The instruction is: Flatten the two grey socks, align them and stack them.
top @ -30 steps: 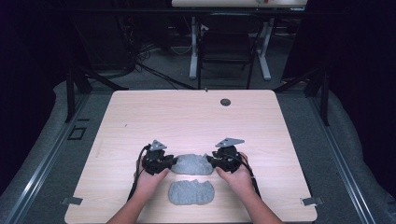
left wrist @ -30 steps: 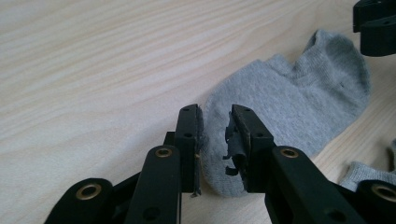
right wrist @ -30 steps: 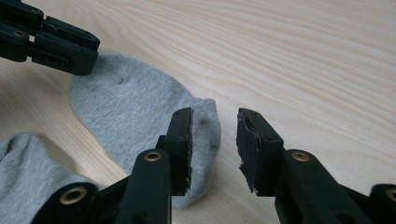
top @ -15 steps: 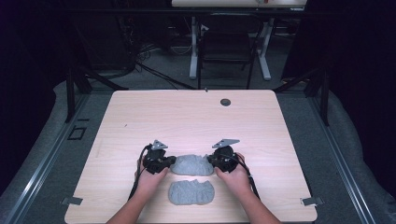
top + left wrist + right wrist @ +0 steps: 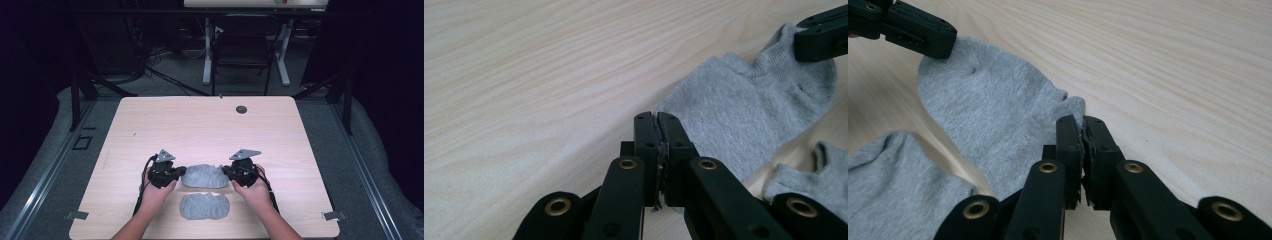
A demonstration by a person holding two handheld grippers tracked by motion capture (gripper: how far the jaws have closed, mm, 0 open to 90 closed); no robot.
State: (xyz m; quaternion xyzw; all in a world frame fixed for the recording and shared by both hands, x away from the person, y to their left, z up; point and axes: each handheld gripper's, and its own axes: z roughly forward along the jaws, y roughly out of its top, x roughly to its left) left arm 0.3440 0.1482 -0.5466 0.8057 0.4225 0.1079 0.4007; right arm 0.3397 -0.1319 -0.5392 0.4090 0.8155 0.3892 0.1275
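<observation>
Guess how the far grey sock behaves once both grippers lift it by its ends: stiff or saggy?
Probably saggy: the far sock is thin knit lying flat and wrinkled on the table. Likely light. The left gripper and right gripper pinch its opposite ends, jaws closed on fabric, so slipping seems unlikely.

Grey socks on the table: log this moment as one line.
left gripper: shut on far sock left end | right gripper: shut on its right end | near sock: flat, untouched | table

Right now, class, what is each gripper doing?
Left gripper: jaws just closed on one end of the far grey fabric sock.
Right gripper: jaws just closed on its other end.
</observation>
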